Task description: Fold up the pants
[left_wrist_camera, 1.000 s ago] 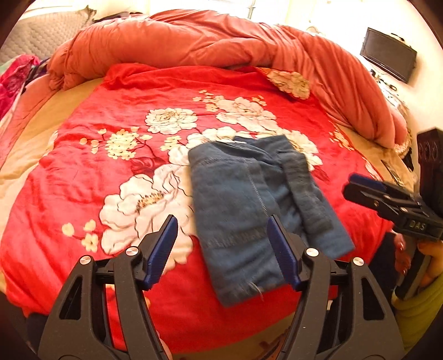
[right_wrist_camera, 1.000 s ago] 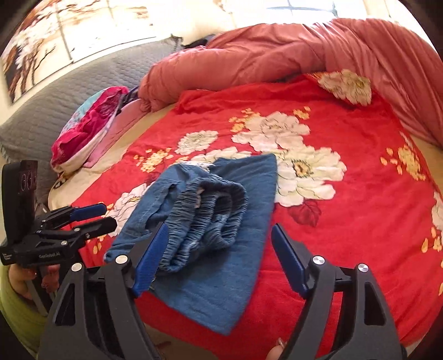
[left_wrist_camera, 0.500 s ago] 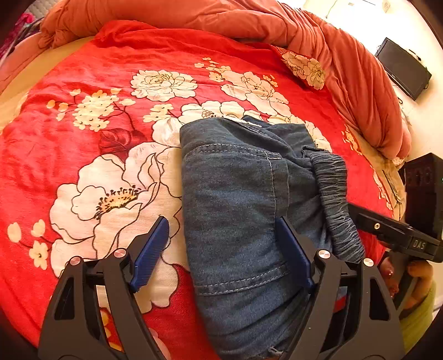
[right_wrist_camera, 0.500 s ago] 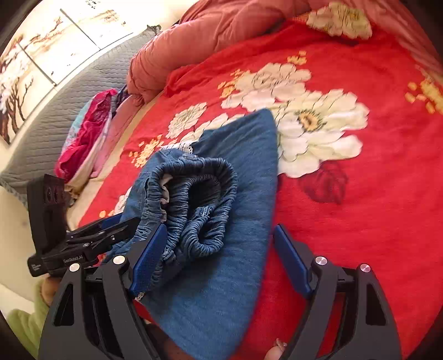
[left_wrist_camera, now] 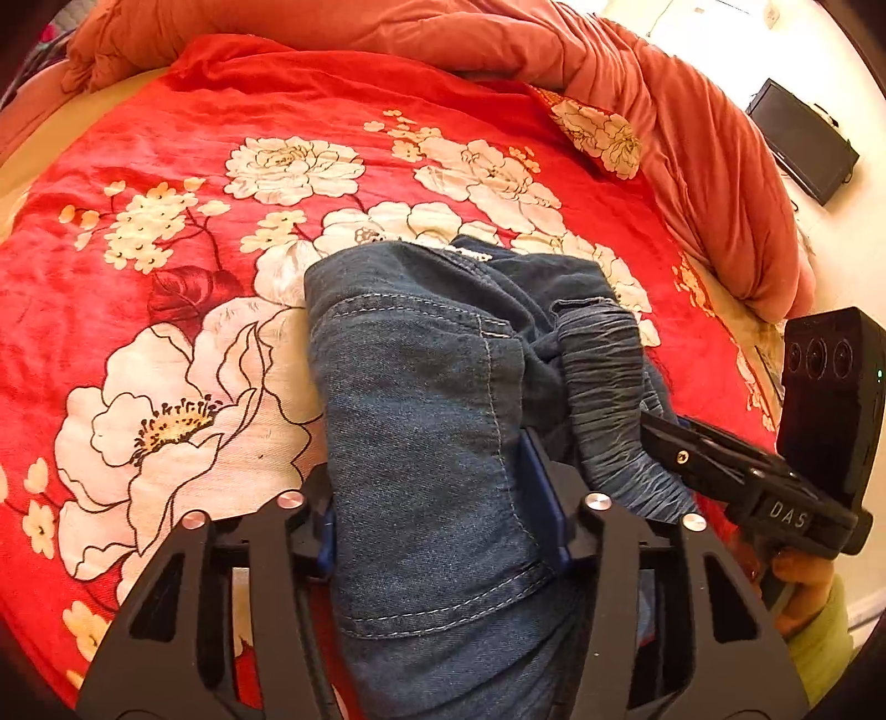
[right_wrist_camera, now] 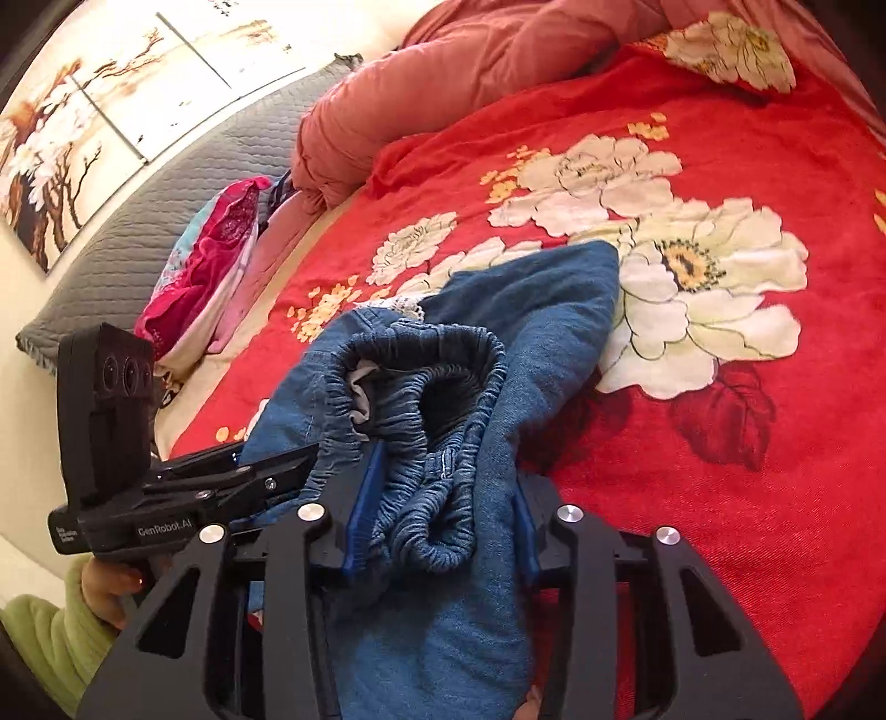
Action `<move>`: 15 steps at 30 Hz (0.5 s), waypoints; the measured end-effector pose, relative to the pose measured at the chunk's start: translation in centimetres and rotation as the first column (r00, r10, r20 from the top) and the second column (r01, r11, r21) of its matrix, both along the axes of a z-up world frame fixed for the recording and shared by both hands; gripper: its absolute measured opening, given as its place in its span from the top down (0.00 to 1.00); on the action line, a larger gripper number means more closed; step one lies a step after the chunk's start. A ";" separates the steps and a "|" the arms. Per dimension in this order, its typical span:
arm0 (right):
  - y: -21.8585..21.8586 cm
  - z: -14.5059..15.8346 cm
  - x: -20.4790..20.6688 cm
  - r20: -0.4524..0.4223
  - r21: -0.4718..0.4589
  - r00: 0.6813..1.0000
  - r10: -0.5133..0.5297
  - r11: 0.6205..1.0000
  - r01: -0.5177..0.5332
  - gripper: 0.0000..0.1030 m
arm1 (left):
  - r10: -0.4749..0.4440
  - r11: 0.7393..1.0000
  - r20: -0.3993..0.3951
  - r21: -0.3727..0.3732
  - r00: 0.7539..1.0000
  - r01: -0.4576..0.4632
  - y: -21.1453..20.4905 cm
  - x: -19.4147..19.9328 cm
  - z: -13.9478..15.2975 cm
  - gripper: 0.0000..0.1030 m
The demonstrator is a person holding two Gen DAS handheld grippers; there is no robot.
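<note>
The folded blue denim pants [left_wrist_camera: 421,399] lie on the red floral blanket [left_wrist_camera: 166,232]. In the left wrist view my left gripper [left_wrist_camera: 437,487] is shut on the near edge of the pants, denim bunched between its blue pads. My right gripper [left_wrist_camera: 681,437] shows at the right, clamped on the elastic waistband [left_wrist_camera: 603,376]. In the right wrist view my right gripper [right_wrist_camera: 437,498] is shut on the gathered waistband [right_wrist_camera: 421,399] of the pants [right_wrist_camera: 542,310]. My left gripper [right_wrist_camera: 260,476] shows at the left, its tips in the denim.
A bunched salmon duvet [left_wrist_camera: 498,50] lies along the far and right side of the bed. A grey headboard [right_wrist_camera: 166,188] and pink clothes [right_wrist_camera: 216,260] are at the left. A black screen [left_wrist_camera: 803,138] hangs on the wall.
Both grippers moved forward onto the pants and closed from open. The left now grips the near denim edge, the right the waistband.
</note>
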State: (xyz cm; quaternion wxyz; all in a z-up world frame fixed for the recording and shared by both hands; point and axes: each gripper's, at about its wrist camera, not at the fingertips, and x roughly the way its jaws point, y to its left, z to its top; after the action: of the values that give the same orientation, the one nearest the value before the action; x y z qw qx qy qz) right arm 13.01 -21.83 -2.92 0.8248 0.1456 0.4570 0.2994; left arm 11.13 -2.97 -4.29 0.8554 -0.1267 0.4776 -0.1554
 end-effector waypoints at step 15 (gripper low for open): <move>2.5 5.6 5.6 0.243 -0.086 0.970 0.000 0.996 0.021 0.68 | 0.010 0.999 0.141 0.048 0.990 -0.017 -0.2 5.9 4.8 0.63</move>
State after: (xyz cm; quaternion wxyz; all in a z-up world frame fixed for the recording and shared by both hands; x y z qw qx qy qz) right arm 18.61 -19.29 2.66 0.8818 0.0740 0.3645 0.2901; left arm 17.00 -3.12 0.55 0.8908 -0.0975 0.4190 -0.1464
